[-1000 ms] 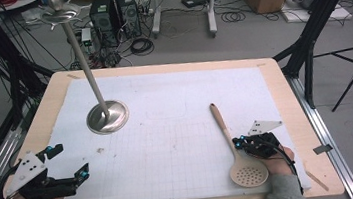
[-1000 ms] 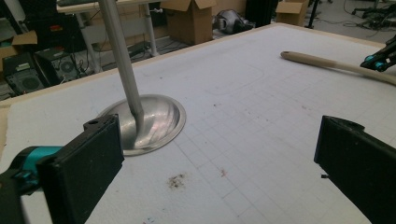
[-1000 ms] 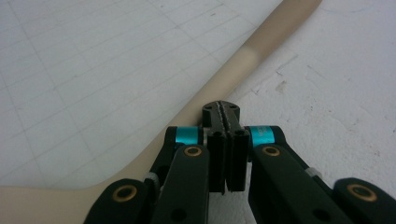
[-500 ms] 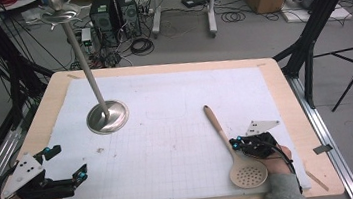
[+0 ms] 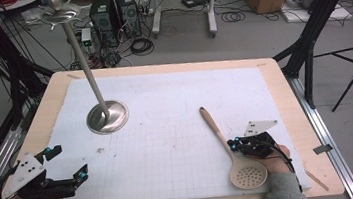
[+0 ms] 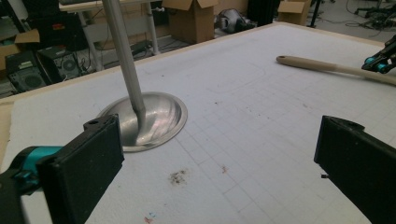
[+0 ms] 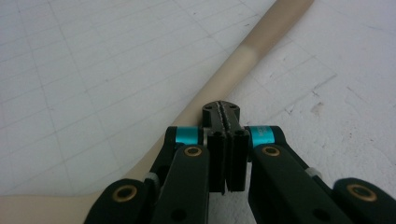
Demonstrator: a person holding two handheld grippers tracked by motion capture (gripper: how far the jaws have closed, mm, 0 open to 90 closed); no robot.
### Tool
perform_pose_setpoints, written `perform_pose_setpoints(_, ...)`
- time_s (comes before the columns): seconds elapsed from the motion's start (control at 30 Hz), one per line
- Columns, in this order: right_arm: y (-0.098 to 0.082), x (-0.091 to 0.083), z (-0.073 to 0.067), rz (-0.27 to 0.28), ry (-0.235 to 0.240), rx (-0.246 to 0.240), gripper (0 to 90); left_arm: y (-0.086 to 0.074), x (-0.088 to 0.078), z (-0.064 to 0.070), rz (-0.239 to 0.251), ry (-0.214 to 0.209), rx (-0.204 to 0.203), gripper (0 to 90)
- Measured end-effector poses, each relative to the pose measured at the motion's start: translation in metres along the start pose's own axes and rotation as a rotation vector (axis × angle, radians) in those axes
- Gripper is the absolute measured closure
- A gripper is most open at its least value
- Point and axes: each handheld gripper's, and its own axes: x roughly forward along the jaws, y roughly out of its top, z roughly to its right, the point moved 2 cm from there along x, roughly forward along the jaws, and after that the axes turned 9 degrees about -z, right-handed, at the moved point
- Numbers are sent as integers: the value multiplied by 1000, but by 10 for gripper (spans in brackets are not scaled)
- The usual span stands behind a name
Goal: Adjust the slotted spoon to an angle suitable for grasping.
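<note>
A beige slotted spoon (image 5: 216, 130) lies on the white gridded mat, its bowl near the front edge and its handle pointing away. My right gripper (image 5: 233, 145) is shut, its tips pressed together against the handle just above the bowl; in the right gripper view the closed tips (image 7: 222, 112) sit on top of the handle (image 7: 252, 51) with nothing between them. At the front left my left gripper (image 5: 67, 162) stands open over bare mat. In the left gripper view its jaws (image 6: 219, 161) are spread wide, with the spoon handle (image 6: 317, 65) far off to the right.
A metal stand with a round base (image 5: 107, 116) and a tall tilted pole topped by a dish (image 5: 60, 13) stands at the mat's back left, also seen in the left gripper view (image 6: 154, 121). The wooden table rim (image 5: 284, 87) frames the mat.
The far end of the spoon handle has swung a little to the left. Both hands have stayed where they were.
</note>
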Motion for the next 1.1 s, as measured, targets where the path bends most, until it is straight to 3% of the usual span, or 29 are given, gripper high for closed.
perform_pose_setpoints(0.17, 0, -5, 3, 37, -20, 3, 899, -2, -1, -2, 2, 2, -12, 18)
perform_pose_setpoints(0.27, 0, -12, 8, 23, -56, 25, 899, -1, -3, -3, 8, 3, -12, 18)
perform_pose_setpoints(0.43, 4, -28, 12, 55, -45, 31, 898, -1, -2, -2, 6, 4, -12, 18)
perform_pose_setpoints(0.53, 8, -32, 10, 38, -53, 24, 898, -2, -1, -2, 2, 0, -12, 18)
perform_pose_setpoints(0.7, 12, -29, 8, 13, -17, 59, 898, 2, 1, 1, 23, -33, -24, 18)
perform_pose_setpoints(0.83, 20, -26, 10, -18, -31, 89, 898, 1, 4, 2, 9, -33, -20, 18)
perform_pose_setpoints(1.1, 36, -18, 12, -58, -35, 37, 899, 0, 1, 0, 13, -32, -23, 18)
